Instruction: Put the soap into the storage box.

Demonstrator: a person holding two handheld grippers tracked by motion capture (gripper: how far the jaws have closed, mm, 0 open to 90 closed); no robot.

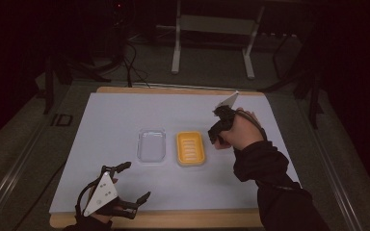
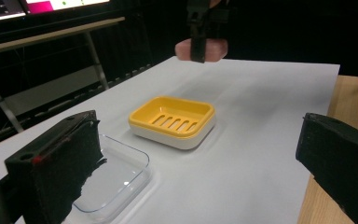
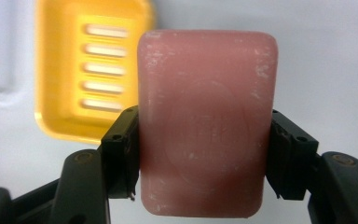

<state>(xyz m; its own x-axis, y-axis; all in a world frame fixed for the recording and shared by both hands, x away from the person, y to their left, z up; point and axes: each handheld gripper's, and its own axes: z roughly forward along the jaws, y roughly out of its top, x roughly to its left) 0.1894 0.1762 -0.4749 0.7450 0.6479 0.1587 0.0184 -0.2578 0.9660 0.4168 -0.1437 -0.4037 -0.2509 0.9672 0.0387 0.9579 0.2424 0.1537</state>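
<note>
**Soap clamped in right gripper, short of the yellow dish**

We had the pink soap bar [image 3: 208,123] pinched across its long sides by the right gripper [image 3: 205,154], jaws closed onto it with the broad face turned to the camera. It was held clear of the sheet, not resting on anything. In the left gripper view the bar [image 2: 201,48] hung in the air beyond the yellow soap dish [image 2: 172,122], so it was near the dish and off to one side, not over the slotted tray.

We read the side grip as deliberate: it leaves the underside of the bar free, so it could go flat onto the slots without the jaws fouling the dish rim. That is a judgement, not something shown.

The dish [image 1: 190,148] sat mid-sheet. Just beside it, on the side away from the right gripper [image 1: 218,128], lay a clear plastic lid or tray [image 1: 151,145], apart from the dish and empty as far as we could tell.

The left gripper [image 1: 134,183] was well back from the dish, near the table's front edge [image 1: 183,219], jaws spread wide and holding nothing. Probably parked there to keep out of the way.

Next move, as we judged it: carry the bar across over the dish, then lower.
</note>
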